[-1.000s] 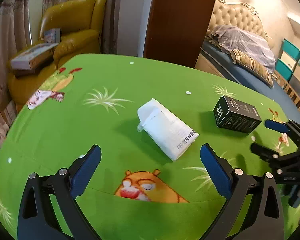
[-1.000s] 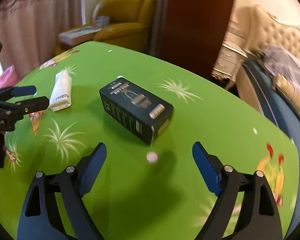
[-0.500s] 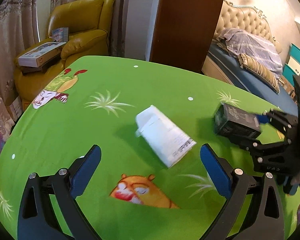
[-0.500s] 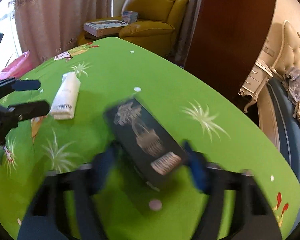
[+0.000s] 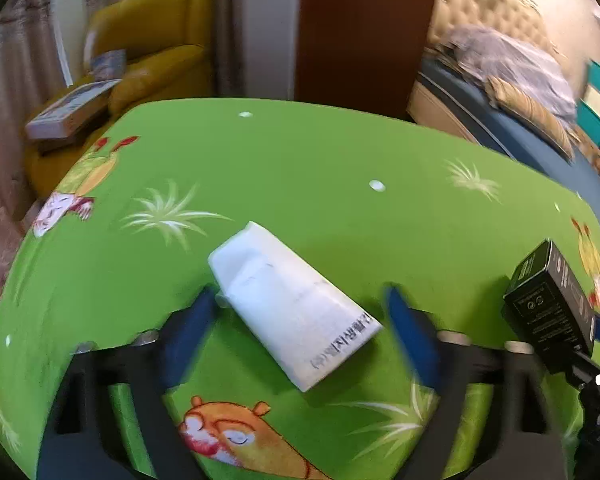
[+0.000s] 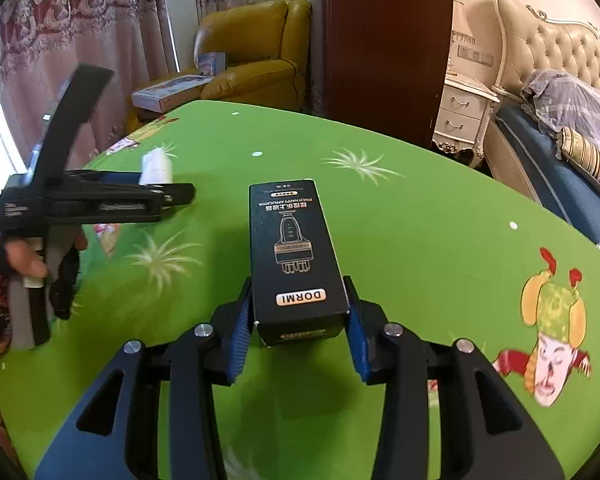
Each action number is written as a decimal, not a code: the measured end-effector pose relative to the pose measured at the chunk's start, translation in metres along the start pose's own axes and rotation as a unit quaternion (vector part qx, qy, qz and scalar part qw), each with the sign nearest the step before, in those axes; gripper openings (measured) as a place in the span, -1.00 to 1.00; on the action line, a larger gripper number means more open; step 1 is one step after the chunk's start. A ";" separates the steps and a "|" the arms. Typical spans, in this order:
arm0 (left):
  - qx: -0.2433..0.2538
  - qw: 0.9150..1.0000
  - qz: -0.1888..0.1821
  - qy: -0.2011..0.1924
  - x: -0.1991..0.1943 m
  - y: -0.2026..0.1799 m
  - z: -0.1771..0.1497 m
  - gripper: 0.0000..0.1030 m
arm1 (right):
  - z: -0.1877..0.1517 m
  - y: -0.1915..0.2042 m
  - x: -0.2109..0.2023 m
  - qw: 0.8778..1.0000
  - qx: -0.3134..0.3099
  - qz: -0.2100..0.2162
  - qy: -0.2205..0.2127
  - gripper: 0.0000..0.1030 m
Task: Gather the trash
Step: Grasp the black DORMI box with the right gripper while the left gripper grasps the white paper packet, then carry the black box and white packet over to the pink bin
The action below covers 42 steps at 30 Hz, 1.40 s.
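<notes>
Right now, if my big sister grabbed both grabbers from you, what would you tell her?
Right gripper: shut on the black box, which looks lifted off the green table.
Left gripper: open, its fingers either side of the white packet, which lies on the table, not gripped.
Done: box picked up.
Left: close on the packet, lift it, then carry both to the trash. No bin shows in either view, so look for it first.

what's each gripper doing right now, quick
Left gripper: open, fingers either side of the white packet on the table, not clamped.
Right gripper: shut on the black box, lifted.
</notes>
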<state>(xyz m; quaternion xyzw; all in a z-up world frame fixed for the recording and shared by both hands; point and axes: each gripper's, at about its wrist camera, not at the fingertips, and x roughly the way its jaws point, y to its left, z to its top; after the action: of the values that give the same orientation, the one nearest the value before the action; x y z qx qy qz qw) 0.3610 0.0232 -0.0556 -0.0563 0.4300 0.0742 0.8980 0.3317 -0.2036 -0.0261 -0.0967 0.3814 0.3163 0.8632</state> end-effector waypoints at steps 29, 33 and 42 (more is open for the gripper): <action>0.011 1.000 0.017 -0.015 -0.038 0.045 -0.032 0.68 | -0.028 0.025 -0.024 0.999 0.044 0.007 -0.006 -0.21; 0.034 0.999 -0.011 -0.007 -0.025 0.032 -0.027 0.68 | -0.031 0.025 -0.027 0.998 0.054 -0.004 -0.008 -0.21; 0.089 0.994 -0.044 -0.046 -0.065 0.015 -0.051 -0.21 | -0.045 0.045 -0.042 0.997 0.063 -0.036 -0.021 -0.21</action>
<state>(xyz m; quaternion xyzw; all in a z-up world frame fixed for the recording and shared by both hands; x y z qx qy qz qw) 0.2793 0.0243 -0.0375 0.0083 0.3905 -0.0017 0.9206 0.2556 -0.2064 -0.0234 -0.0489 0.3784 0.2624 0.8863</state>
